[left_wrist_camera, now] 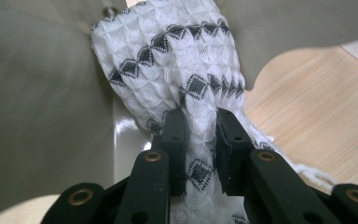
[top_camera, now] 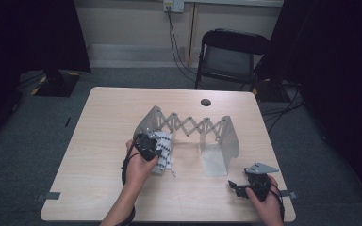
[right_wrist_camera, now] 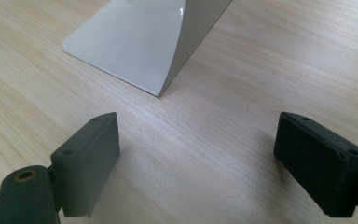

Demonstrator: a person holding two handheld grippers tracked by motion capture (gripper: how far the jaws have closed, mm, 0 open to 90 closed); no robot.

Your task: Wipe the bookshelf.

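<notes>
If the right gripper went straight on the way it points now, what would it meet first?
Probably the flat white foot of the rack's near end panel, lying on the table just ahead. The right gripper is open with bare wood between its jaws; depth is uncertain.

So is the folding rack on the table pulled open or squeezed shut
Pulled open. The rack has its criss-cross bars stretched out, and its two end panels stand well apart on the table.

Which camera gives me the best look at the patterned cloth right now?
The left gripper view: the cloth is close up, pinched between the left hand-held gripper jaws. The high view shows it small, beside the rack.
</notes>
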